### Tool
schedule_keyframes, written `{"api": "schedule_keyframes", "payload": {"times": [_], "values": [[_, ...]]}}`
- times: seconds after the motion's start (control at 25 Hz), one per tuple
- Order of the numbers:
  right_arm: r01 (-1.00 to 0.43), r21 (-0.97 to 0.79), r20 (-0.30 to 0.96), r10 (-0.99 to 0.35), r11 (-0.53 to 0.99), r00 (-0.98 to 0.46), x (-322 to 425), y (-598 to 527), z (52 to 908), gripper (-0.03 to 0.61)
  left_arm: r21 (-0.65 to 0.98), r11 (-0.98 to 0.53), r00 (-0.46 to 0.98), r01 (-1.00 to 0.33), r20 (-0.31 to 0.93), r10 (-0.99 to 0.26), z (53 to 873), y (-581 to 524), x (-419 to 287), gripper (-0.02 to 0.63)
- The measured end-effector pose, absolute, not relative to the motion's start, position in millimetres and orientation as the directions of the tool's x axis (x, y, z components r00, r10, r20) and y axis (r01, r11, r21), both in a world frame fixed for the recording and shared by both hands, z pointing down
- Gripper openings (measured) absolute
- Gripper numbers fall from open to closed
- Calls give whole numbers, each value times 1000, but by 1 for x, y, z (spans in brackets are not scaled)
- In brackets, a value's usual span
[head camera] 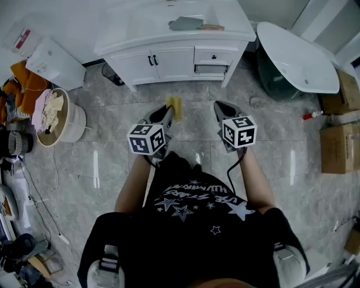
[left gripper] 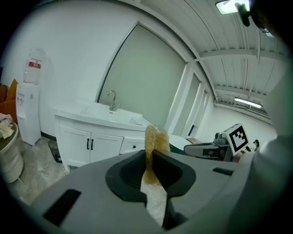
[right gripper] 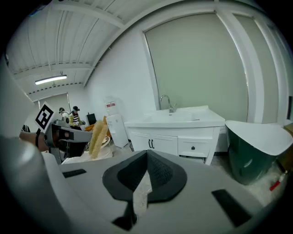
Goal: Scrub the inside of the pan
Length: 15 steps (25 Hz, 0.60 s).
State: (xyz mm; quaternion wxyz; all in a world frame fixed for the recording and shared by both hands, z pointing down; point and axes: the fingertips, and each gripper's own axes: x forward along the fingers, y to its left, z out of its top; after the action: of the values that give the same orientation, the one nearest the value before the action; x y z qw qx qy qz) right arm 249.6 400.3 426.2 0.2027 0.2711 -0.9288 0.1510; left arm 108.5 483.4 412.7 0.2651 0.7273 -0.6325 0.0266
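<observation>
The left tongs (left gripper: 150, 154) pinch a coarse yellow sponge (left gripper: 155, 136); the right tongs (right gripper: 146, 156) are pressed together.

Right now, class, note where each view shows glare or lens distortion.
Head view: bright streaks of glare on the floor tiles. Left gripper view: ceiling lamp blown out, window frame bowed. Right gripper view: fisheye curves the ceiling, dark corners.

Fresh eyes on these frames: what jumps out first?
The left hand-held gripper is clamped on a yellow fibrous scrubbing sponge, held out over the grey tiled floor; the right hand-held gripper is shut and empty. Ahead stands a white vanity cabinet with sink, with a white-rimmed dark green bathtub to its right.
</observation>
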Motion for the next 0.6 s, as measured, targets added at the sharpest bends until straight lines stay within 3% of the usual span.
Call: {"api": "schedule_keyframes", "payload": {"times": [0.6], "values": [[-562,-173,472,-432,809,-768,265,405,429,6,348,-52,188,-936,371,-909,409,485,126,51]]}}
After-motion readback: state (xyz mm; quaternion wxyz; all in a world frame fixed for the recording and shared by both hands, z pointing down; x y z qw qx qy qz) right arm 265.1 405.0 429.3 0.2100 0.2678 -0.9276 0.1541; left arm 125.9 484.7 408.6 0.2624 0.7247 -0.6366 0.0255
